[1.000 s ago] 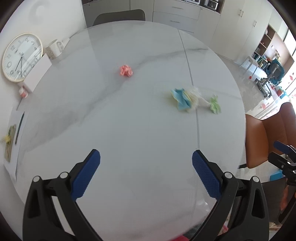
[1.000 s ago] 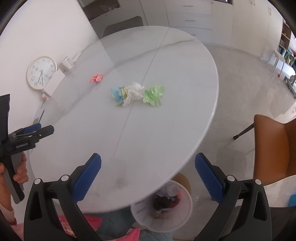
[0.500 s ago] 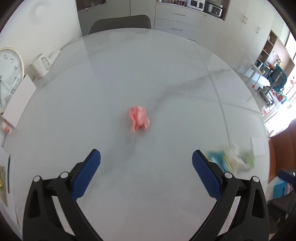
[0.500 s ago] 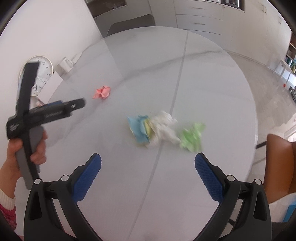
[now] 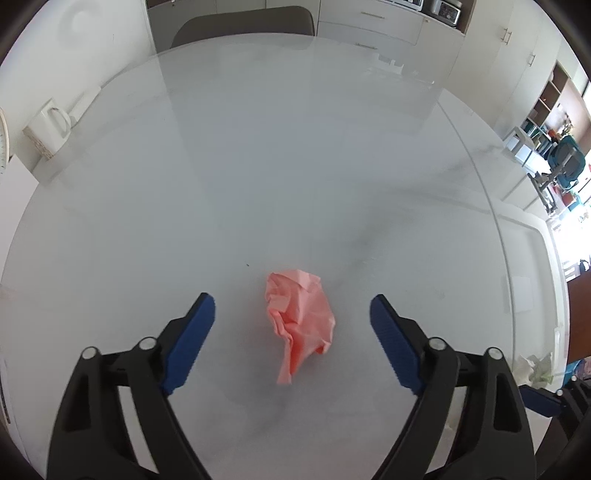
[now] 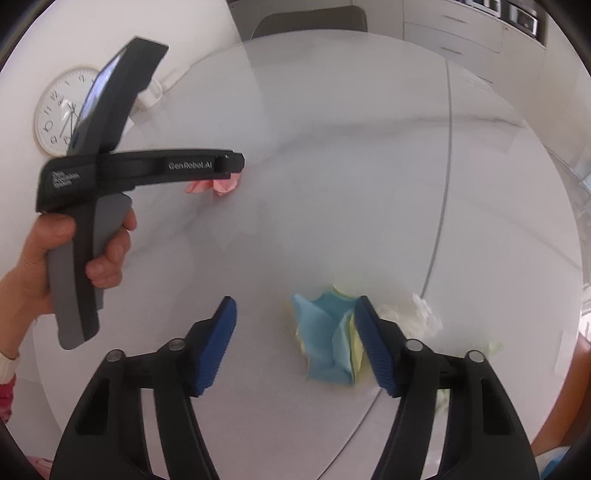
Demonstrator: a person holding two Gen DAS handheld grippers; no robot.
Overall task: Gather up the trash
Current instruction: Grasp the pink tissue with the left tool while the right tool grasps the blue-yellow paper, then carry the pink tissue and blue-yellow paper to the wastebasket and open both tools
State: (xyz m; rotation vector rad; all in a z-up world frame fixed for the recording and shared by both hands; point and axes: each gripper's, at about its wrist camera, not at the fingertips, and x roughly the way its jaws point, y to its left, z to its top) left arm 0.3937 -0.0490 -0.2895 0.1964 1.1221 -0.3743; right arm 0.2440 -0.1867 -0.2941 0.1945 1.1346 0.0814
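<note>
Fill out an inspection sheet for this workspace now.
Surface: white marble table, round.
Job's things: pink paper wad between the left tool fingers, untouched; blue and yellow paper wad before the right tool; white tissue beside it.
Clutter: mug, wall clock.
Grippers: both open.
Cables: nothing seen.
Surroundings: chair, cabinets.

R gripper (image 6: 295,328) open over white counter (image 6: 369,166), crumpled blue paper (image 6: 325,339) btwn its pads, touching the right one. White wad (image 6: 413,317) just beside; L gripper (image 6: 229,164) above pink paper (image 6: 218,184).
</note>
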